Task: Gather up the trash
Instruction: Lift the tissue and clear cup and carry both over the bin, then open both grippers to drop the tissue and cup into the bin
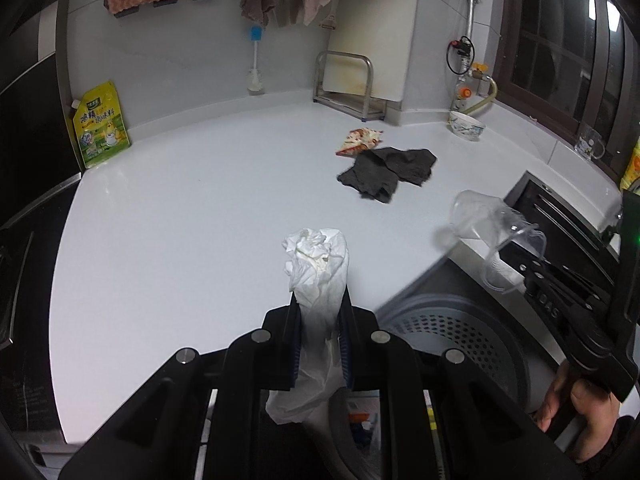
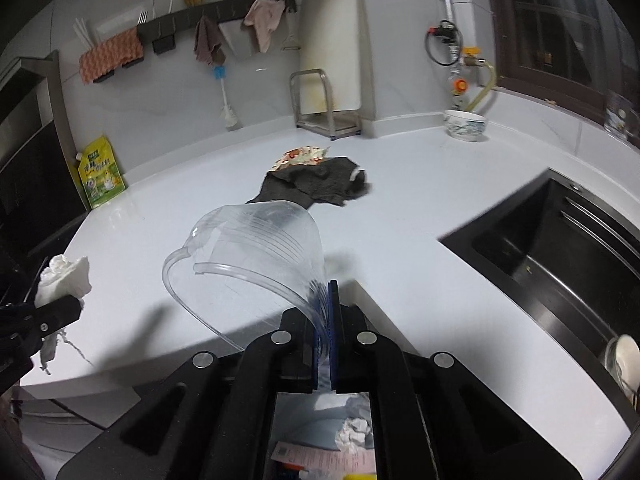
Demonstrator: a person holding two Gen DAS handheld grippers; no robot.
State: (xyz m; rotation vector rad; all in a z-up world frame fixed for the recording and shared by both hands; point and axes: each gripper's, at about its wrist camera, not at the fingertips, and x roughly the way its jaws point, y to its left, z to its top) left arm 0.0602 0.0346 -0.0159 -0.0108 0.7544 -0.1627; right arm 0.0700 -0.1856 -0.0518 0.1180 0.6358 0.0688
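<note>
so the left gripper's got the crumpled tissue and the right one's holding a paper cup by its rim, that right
Not quite: the cup is clear plastic, not paper. The right wrist view shows the right gripper shut on its rim, with the counter visible through its wall. The rest holds: the left gripper is shut on the crumpled tissue.

You face a white L-shaped desk point(image 1: 192, 208) under pale grey walls point(image 1: 168, 56), a dark-framed window point(image 1: 560, 40) at right, a black sink point(image 2: 560, 248) beside it.

Clear plastic cup point(image 2: 256, 256) in right claw point(image 2: 326, 304)
</note>
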